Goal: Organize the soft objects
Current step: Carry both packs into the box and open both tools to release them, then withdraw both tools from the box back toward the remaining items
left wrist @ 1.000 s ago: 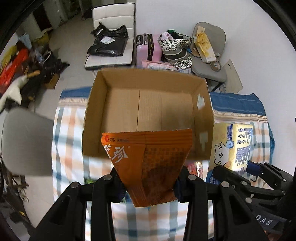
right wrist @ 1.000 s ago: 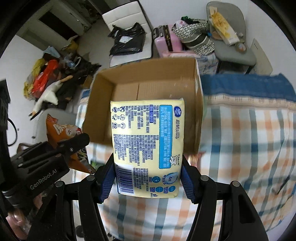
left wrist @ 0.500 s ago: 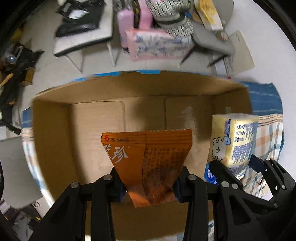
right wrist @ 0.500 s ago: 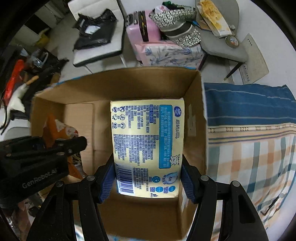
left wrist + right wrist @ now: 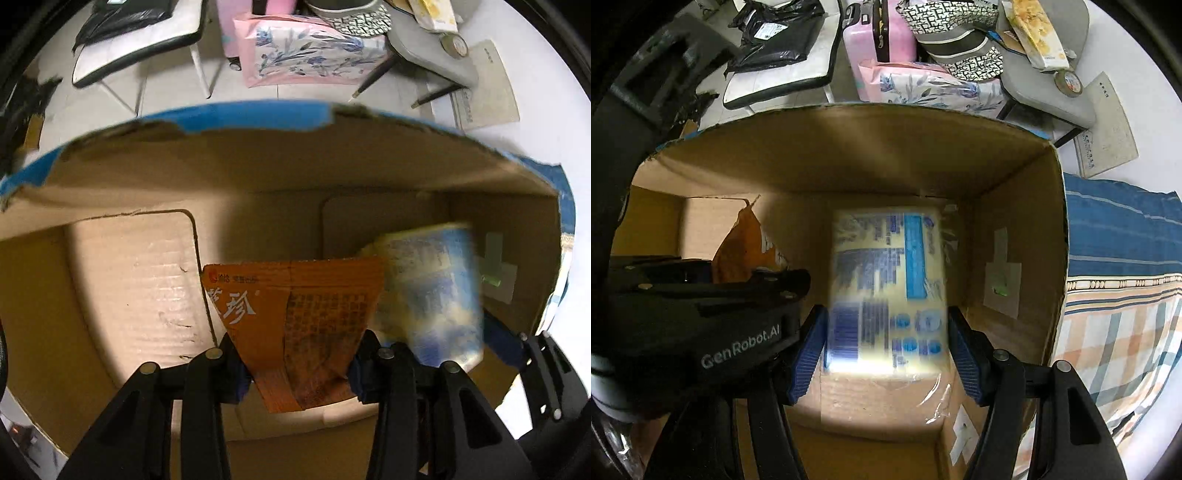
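Cardboard box: open-topped; most of both frames is filled by it. It is set on a plaid-covered surface, seen at the right edge of the right wrist view. The floor panels at the left of the box are bare.

Tissue pack: yellow and blue, blurred by motion. It is located inside the box, right of centre, near the right wall. Whether it has reached the box floor cannot be told.

Snack bag: orange, located inside the box at lower centre of the left wrist view, above the box floor, just left of the tissue pack.

Left gripper: the jaws are clamped on the lower part of the snack bag, which is pinched narrow at that point. The tool is pointed down into the box, left of the other tool.

Right gripper: the blue pads are seen beside both flanks of the tissue pack; a slight gap appears, so release or grip cannot be told. The tool is pointed down into the box.

Task progress: both soft objects are judged to be within the box walls; neither is confirmed as released. Release of the snack bag, then withdrawal of both tools, is judged to remain.

Room clutter: chairs, a pink case and bags are visible beyond the box at the top of both frames; no part in the task is judged.
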